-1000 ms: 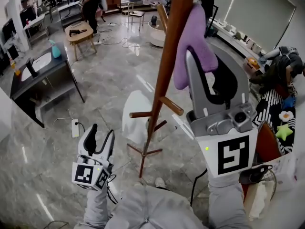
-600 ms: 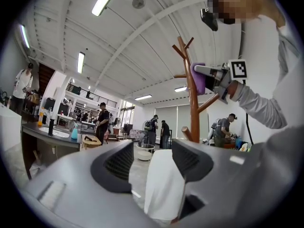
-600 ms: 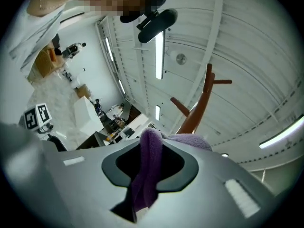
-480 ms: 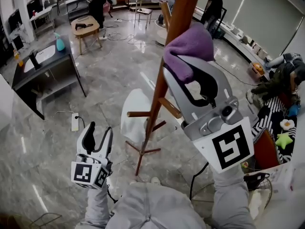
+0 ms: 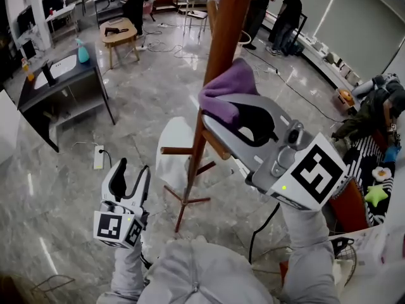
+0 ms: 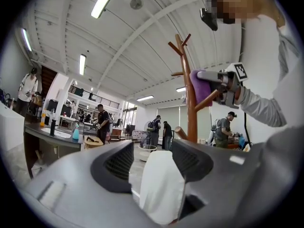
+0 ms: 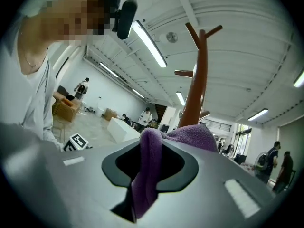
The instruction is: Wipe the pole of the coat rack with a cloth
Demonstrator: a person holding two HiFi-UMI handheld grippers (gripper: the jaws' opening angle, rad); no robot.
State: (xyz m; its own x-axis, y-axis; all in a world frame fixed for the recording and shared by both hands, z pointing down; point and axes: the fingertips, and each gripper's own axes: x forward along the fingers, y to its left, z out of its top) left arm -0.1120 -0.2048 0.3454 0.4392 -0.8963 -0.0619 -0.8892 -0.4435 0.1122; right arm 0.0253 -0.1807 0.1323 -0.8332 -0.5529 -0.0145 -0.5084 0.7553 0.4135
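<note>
The brown wooden coat rack pole [image 5: 215, 75] runs from the top of the head view down to its feet on the floor. A purple cloth [image 5: 226, 92] is pressed against the pole's right side, above a side peg [image 5: 215, 145]. My right gripper [image 5: 215, 114] is shut on this cloth and points left at the pole. In the right gripper view the cloth [image 7: 148, 165] fills the gap of the right gripper [image 7: 151, 144], with the pole [image 7: 198, 84] just beyond. My left gripper [image 5: 133, 171] hangs low on the left, open and holding nothing, apart from the rack. In the left gripper view the left gripper [image 6: 153, 152] faces the pole [image 6: 191, 113].
A white object [image 5: 174, 145] stands on the floor behind the rack's feet [image 5: 185, 202]. A dark desk [image 5: 60, 84] with a blue spray bottle [image 5: 83, 54] is at the left, a wooden stool [image 5: 120, 31] behind it. A power strip [image 5: 99, 158] lies on the floor. People stand at the back.
My right gripper has slid the purple cloth down the pole and tilted over towards the left. The left gripper has hardly moved.
</note>
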